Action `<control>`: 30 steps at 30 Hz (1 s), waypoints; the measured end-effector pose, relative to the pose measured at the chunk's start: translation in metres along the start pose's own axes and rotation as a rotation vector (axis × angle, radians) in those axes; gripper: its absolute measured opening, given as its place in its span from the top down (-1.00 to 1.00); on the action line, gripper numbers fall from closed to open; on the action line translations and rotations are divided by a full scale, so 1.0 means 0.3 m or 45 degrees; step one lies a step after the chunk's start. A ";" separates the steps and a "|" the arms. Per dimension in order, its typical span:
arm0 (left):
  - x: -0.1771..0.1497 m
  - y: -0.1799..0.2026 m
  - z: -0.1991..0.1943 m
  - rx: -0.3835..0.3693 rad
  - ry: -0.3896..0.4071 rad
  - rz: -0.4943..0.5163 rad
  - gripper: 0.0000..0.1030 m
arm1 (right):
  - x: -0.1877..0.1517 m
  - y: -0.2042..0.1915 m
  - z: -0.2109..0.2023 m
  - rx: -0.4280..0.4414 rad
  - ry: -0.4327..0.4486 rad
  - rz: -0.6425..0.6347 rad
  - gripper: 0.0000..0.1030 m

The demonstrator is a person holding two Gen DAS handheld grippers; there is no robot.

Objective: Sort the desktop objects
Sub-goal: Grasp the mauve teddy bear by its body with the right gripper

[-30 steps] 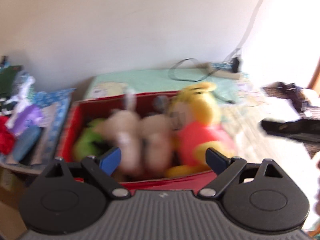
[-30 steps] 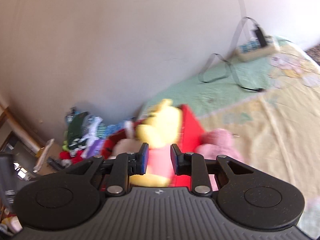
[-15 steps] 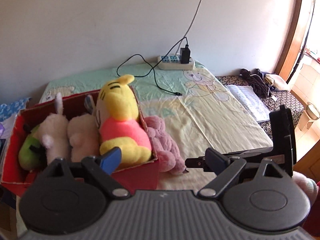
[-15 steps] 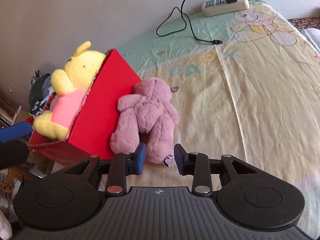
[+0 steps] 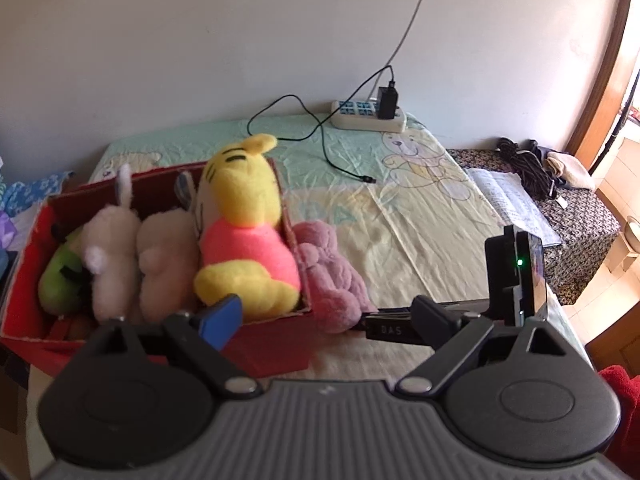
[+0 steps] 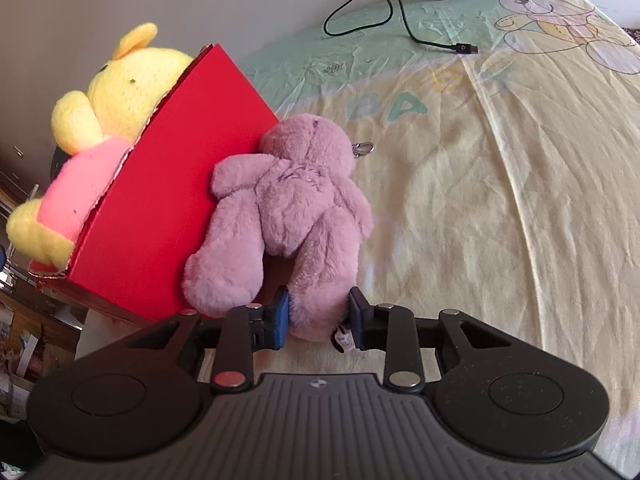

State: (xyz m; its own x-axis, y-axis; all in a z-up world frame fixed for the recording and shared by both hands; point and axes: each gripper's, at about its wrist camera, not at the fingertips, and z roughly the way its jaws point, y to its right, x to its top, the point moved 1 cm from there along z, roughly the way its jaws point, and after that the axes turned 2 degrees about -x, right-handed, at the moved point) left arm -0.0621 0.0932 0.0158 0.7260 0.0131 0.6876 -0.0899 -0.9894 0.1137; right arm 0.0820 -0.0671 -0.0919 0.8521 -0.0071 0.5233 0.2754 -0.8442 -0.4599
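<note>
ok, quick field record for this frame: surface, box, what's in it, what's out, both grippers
surface: bed sheet
box: red box, open top
in box: yellow bear, two pale plush toys, green toy
outside: purple bear against box side
right gripper: jaws just closing, around purple bear's leg
left gripper: open, empty
background: power strip

We are in a home bedroom. A bed sheet [image 6: 500,184] printed with cartoon teddy bears covers the surface. A red box [image 5: 276,344] of plush toys sits on it, a yellow bear [image 5: 244,232] among them. A power strip [image 5: 370,118] with a charger cable [image 5: 320,136] lies against the plain wall [image 5: 200,40]. A wooden door frame [image 5: 608,60] stands at the far right.
</note>
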 end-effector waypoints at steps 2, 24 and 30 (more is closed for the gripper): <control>0.004 0.036 0.017 -0.047 -0.008 0.024 -0.79 | -0.003 0.021 -0.048 -0.033 0.031 -0.037 0.41; -0.148 0.163 0.412 -0.420 -0.453 -0.031 -0.64 | -0.145 0.389 -0.387 0.107 0.092 0.301 0.13; -0.169 0.151 0.494 -0.424 -0.536 -0.115 -0.40 | -0.074 0.393 -0.200 0.242 -0.023 0.354 0.09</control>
State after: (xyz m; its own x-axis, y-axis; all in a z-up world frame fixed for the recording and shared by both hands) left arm -0.0019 0.0263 -0.1201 0.9449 -0.0306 0.3259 -0.1761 -0.8868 0.4272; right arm 0.0688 -0.1985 -0.1147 0.9137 -0.2118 0.3468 0.1080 -0.6961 -0.7098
